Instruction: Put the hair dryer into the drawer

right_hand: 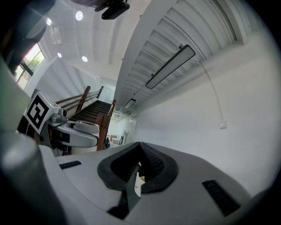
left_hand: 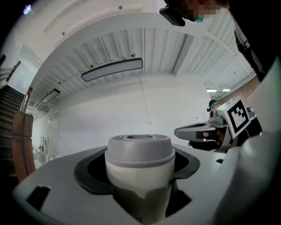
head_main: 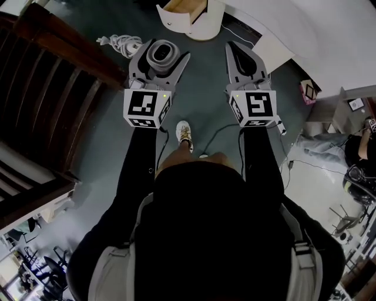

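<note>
A grey and white hair dryer [head_main: 161, 52] sits between the jaws of my left gripper [head_main: 162, 60], which is shut on it. In the left gripper view its round grey end [left_hand: 138, 151] fills the gap between the jaws of the left gripper [left_hand: 139, 180] and points up at the ceiling. My right gripper [head_main: 236, 52] is held level beside it, shut and empty; the right gripper view shows the right gripper [right_hand: 137, 176] with its pads pressed together. An open white drawer [head_main: 189, 16] with a wooden inside lies ahead on the floor.
A coiled white cable with a plug [head_main: 120, 42] lies on the dark floor left of the hair dryer. A wooden staircase [head_main: 47, 88] runs along the left. My shoe [head_main: 184, 134] is below the grippers. White furniture and a pink item [head_main: 308, 91] stand at the right.
</note>
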Demonstrator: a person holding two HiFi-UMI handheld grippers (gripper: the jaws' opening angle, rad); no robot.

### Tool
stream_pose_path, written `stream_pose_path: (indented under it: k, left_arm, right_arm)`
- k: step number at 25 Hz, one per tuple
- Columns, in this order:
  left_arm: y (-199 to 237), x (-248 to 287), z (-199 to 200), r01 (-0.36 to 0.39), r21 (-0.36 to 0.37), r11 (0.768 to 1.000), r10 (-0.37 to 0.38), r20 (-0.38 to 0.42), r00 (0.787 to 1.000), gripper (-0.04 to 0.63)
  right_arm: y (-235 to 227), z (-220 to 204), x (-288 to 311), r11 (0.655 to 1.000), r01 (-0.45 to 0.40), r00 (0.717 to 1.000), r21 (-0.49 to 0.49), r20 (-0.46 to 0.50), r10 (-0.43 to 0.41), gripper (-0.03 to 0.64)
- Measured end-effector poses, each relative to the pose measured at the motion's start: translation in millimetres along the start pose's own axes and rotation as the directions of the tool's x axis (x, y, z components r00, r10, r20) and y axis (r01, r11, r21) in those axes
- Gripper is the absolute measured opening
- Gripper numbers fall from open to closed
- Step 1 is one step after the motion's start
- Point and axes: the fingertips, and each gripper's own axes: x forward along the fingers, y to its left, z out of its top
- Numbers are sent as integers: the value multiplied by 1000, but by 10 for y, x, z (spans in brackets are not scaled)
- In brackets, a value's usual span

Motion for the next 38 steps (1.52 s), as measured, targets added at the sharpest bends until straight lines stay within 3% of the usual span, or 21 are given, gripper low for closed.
stream_pose_path:
  k: [13,25,38]
  left_arm:
    - [704,545,-48,38,9,999,-38,10,999,370]
    - [936,724,-100,92,26,995,-93,27,995,370]
    - [1127,769,-128,76,20,997,-76,32,997,370]
  right_arm:
    - [-27,-13,861,1000,25,1000,16,-8,-25,25]
    - [-28,-65,1112,996,86,996,4,-17,-86,25]
    - [-34,-54,1303,995,94,995,-14,-22,-95,25]
